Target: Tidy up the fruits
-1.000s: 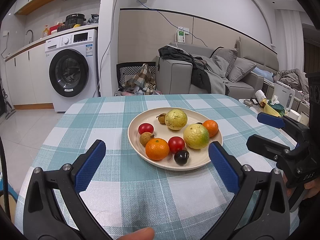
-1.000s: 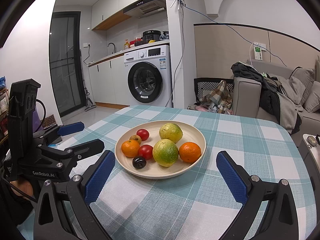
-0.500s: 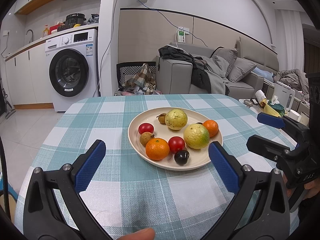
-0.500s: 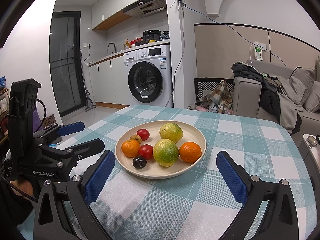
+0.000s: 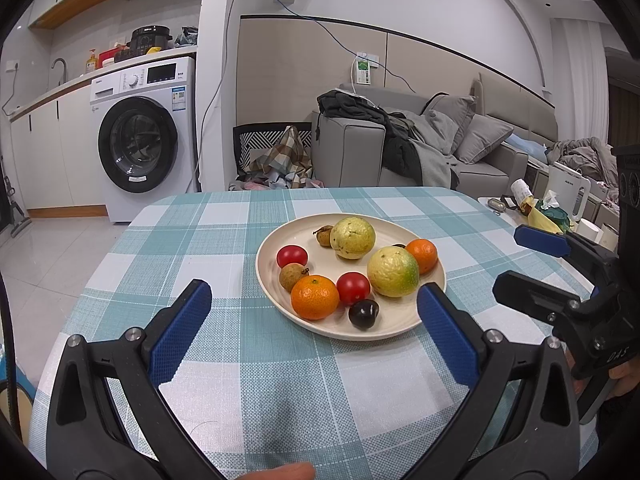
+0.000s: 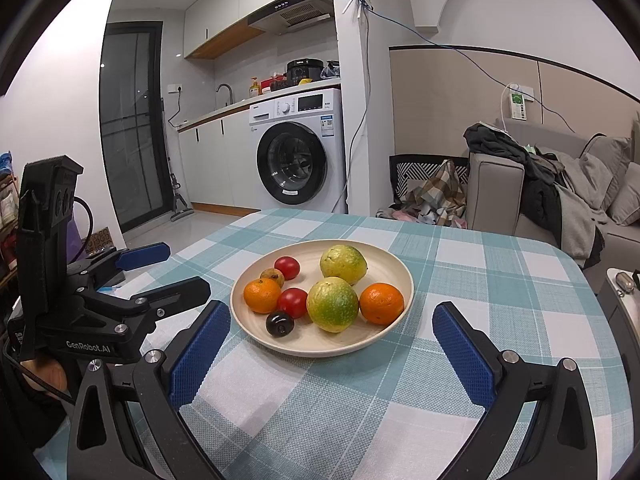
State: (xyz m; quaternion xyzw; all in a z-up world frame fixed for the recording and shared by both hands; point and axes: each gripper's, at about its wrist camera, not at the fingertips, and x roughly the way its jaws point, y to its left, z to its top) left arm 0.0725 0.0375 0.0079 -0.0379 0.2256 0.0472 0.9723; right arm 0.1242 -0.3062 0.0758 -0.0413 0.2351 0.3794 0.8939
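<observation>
A cream plate (image 5: 276, 240) (image 6: 384, 340) holds the fruit on a teal checked tablecloth. On it lie two yellow-green citrus fruits (image 5: 393, 271) (image 6: 332, 304), two oranges (image 5: 314, 297) (image 6: 381, 303), two red tomatoes (image 5: 353, 288) (image 6: 293, 302), two small brown longans (image 5: 292, 276) and a dark plum (image 5: 363, 312) (image 6: 279, 323). My left gripper (image 5: 314, 296) stands open just short of the plate's near rim, nothing between its blue pads. My right gripper (image 6: 332, 320) is open too, facing the plate from the other side. Each gripper shows in the other's view, at the table's edge.
The table (image 5: 280, 380) has bare cloth around the plate. Off its right edge a side surface carries a white kettle (image 5: 568, 194) and small clutter. Beyond are a washing machine (image 5: 140, 140), a grey sofa (image 5: 400, 152) and a laundry pile on the floor.
</observation>
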